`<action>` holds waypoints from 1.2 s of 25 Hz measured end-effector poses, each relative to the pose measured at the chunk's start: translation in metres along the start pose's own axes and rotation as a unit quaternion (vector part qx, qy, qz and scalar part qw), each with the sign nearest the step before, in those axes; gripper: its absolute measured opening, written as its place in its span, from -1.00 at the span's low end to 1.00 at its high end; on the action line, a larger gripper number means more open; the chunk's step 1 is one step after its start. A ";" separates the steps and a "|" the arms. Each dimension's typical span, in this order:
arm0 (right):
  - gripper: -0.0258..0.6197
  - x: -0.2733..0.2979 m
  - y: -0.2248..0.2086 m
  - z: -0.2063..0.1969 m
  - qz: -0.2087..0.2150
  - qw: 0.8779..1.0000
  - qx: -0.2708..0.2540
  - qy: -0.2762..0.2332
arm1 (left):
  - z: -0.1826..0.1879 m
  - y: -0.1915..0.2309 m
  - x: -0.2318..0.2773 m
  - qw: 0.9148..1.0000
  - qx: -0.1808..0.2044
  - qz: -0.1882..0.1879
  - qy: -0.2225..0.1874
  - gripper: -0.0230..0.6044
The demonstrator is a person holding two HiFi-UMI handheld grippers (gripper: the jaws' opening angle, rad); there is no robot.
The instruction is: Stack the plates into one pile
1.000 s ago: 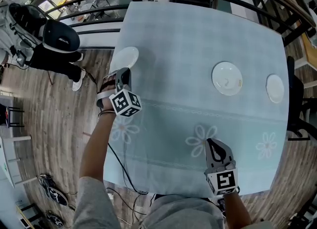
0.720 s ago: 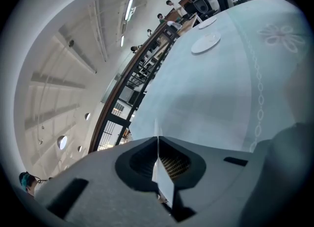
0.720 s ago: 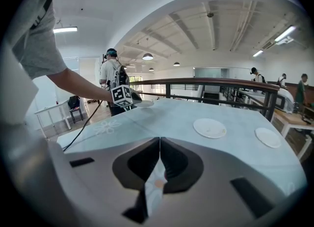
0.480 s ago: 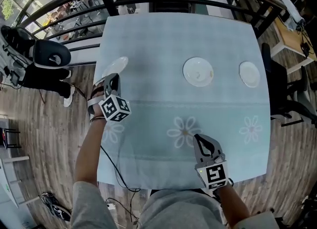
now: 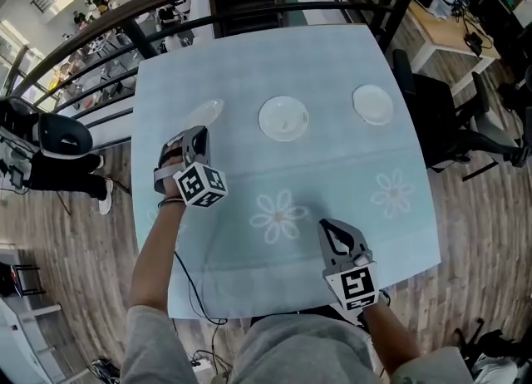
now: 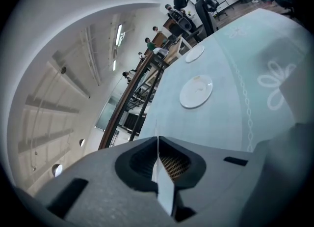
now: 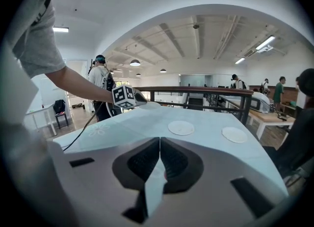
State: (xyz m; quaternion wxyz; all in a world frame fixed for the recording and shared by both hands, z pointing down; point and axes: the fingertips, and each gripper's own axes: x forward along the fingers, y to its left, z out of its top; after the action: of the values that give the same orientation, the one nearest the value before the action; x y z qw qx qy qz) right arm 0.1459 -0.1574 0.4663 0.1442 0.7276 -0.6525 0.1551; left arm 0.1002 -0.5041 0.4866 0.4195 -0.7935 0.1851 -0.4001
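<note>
My left claw (image 5: 198,135) pinches one plate (image 5: 205,112) by its rim.
My right claw (image 5: 332,227) is shut, empty; second plate (image 5: 283,117) at twelve o'clock, third plate (image 5: 372,104) at one.

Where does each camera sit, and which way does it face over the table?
Head view: on the person's head, facing steeply down on the table; shows both forearms, left gripper, right gripper.
Left gripper view: on that gripper, facing across the table to the middle plate; shows its jaws shut on the held plate.
Right gripper view: on that gripper, facing across the table to the railing; shows its shut jaws, the left arm.
Shared: every view shows the middle plate.
</note>
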 end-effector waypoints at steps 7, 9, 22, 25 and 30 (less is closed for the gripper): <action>-0.84 -0.035 -0.031 -0.022 -0.057 0.998 0.028 0.016 | 0.081 -0.034 0.027 0.998 0.032 -0.034 -0.051 -0.85; -0.83 -0.042 -0.038 -0.029 -0.072 0.997 0.036 0.020 | 0.100 -0.046 0.035 0.996 0.041 -0.042 -0.065 -0.85; -0.83 -0.061 -0.052 -0.057 -0.127 0.989 0.066 0.042 | 0.159 -0.110 0.069 0.987 0.100 -0.074 -0.103 -0.85; -0.84 -0.064 -0.053 -0.062 -0.134 0.988 0.070 0.043 | 0.165 -0.125 0.070 0.984 0.110 -0.087 -0.110 -0.85; -0.84 -0.065 -0.051 -0.064 -0.135 0.987 0.070 0.051 | 0.171 -0.144 0.074 0.979 0.131 -0.110 -0.110 -0.85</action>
State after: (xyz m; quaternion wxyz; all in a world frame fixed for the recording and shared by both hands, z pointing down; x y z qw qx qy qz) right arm 0.1882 -0.0667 0.4971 0.1456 0.8083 -0.5278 0.2163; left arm 0.2748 -0.3783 0.5834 0.4908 -0.7864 -0.0041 -0.3751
